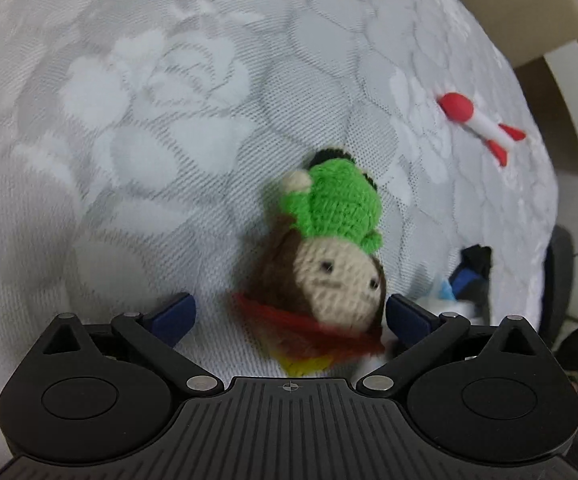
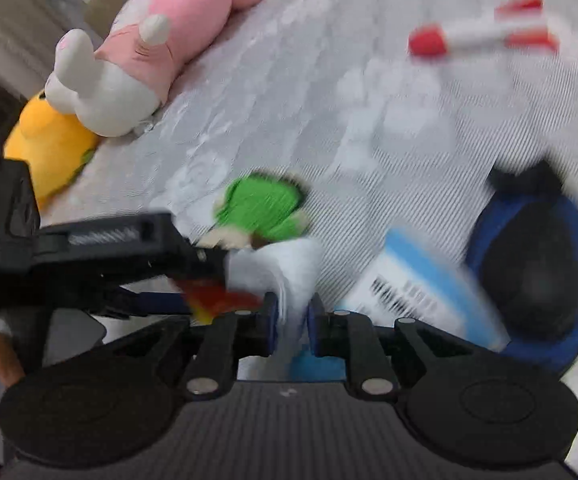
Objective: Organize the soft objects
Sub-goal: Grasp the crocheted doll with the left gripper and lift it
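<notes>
Left wrist view: a crocheted green-bodied, brown-haired doll [image 1: 329, 256] is framed by the wide-spread left gripper [image 1: 291, 316]. Only the right wrist view shows the right gripper [image 2: 292, 320] pinched on a white tissue pack [image 2: 285, 268], with a pink-and-white plush rabbit [image 2: 145, 52] at upper left.

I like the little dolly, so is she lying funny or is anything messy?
Yes. The crochet doll lies upside down on the bedspread, head toward the open left gripper, not sitting up. The toy rocket lies alone near the bed's edge.

A pale floral bedspread [image 1: 169, 100] covers the whole surface.
</notes>
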The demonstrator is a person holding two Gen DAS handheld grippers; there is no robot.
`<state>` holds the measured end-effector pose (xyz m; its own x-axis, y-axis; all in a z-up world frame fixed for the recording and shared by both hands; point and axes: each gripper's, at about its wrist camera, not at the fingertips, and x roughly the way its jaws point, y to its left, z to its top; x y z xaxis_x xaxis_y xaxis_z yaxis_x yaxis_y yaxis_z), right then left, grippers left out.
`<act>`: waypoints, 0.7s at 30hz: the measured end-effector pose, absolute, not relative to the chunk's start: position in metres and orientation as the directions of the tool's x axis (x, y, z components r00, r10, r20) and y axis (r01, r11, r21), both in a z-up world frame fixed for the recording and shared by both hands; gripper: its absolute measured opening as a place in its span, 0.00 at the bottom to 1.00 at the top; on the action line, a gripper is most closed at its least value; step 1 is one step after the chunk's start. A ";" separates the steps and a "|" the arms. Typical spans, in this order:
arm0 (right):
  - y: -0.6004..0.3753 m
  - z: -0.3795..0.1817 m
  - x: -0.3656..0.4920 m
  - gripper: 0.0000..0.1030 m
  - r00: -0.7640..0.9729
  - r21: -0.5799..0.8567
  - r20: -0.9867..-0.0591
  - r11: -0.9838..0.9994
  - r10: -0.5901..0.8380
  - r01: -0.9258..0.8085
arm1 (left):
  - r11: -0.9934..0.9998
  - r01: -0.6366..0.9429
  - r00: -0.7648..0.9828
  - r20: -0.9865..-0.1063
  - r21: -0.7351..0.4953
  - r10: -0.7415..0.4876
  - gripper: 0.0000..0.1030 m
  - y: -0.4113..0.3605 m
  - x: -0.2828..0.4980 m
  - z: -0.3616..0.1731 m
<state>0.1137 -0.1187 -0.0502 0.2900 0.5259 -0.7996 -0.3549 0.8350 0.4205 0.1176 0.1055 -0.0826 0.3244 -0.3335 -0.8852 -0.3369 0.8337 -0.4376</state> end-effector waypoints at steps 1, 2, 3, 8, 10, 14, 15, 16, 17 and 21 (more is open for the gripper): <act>-0.124 -0.045 0.115 0.18 0.302 0.414 -0.794 0.833 0.528 -0.367 | 0.849 -0.317 0.345 -0.885 -0.422 -0.311 1.00 0.103 0.120 -0.078; -0.130 -0.039 0.117 0.18 0.315 0.415 -0.784 0.829 0.535 -0.375 | 0.867 -0.291 0.373 -0.883 -0.404 -0.286 1.00 0.099 0.124 -0.072; -0.137 -0.036 0.119 0.18 0.332 0.417 -0.774 0.828 0.540 -0.375 | 0.888 -0.253 0.396 -0.878 -0.384 -0.267 1.00 0.094 0.129 -0.066; -0.170 -0.034 0.130 0.18 0.427 0.433 -0.733 0.847 0.530 -0.308 | 0.983 -0.003 0.329 -0.929 -0.181 -0.170 1.00 0.055 0.162 -0.058; -0.178 -0.039 0.135 0.18 0.431 0.463 -0.723 0.842 0.539 -0.277 | 0.994 0.095 0.260 -0.962 -0.055 -0.078 1.00 0.040 0.175 -0.065; -0.195 -0.040 0.142 0.18 0.433 0.547 -0.675 0.799 0.597 -0.249 | 0.975 0.218 0.163 -0.987 0.034 -0.002 1.00 0.029 0.190 -0.076; -0.198 -0.039 0.144 0.18 0.432 0.573 -0.656 0.781 0.618 -0.247 | 0.972 0.233 0.144 -0.990 0.031 -0.003 1.00 0.027 0.192 -0.079; -0.200 -0.039 0.145 0.18 0.428 0.594 -0.642 0.766 0.636 -0.247 | 0.969 0.243 0.132 -0.991 0.033 0.000 1.00 0.026 0.193 -0.082; -0.201 -0.038 0.147 0.18 0.427 0.608 -0.631 0.755 0.647 -0.246 | 0.968 0.248 0.130 -0.991 0.041 0.008 1.00 0.023 0.194 -0.085; -0.204 -0.038 0.150 0.18 0.434 0.600 -0.634 0.761 0.640 -0.247 | 0.976 0.217 0.197 -0.980 0.019 -0.024 0.73 0.017 0.198 -0.082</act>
